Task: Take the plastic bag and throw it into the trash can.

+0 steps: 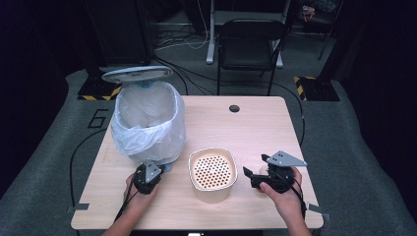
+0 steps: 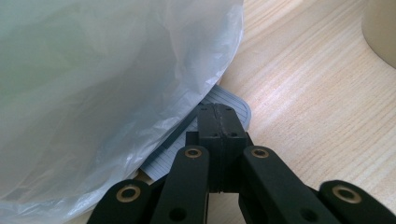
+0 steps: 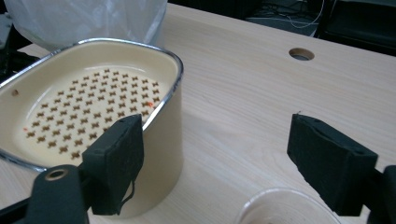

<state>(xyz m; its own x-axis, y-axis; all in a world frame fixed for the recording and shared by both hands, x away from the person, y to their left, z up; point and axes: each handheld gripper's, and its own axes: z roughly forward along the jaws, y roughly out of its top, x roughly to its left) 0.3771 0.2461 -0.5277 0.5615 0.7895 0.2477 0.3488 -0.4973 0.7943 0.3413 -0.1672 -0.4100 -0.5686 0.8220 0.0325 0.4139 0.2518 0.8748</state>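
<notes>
A pale wood-grain table [image 1: 255, 123] with rounded corners and a small round cable hole [image 1: 234, 108] near its far edge carries everything here, and most of its right and far portions lie bare. At the left rear stands the biggest item, a white bin [image 1: 147, 123] lined with a crinkled, translucent plastic bag [image 2: 102, 84] that billows over its rim; its round lid [image 1: 137, 73] stands raised above the back. What lies inside the bag is hard to make out. Just beside it, toward the front centre, sits a cream, rounded-square container [image 1: 212, 174] with a metal-edged rim, holding a perforated insert [image 3: 88, 107] dotted with small cross-shaped holes and a couple of tiny orange specks. Near the right gripper [image 3: 215, 161], at the table's front right, the rim of a small clear cup [image 3: 285, 207] peeks up between its widely spread jaws, which grip nothing. The left gripper [image 2: 216, 122] sits at the bin's foot with its jaws pressed together, its tip over a grey ridged pedal [image 2: 229, 105] that pokes out from under the bag. A folding chair [image 1: 251, 46] stands beyond the table.
</notes>
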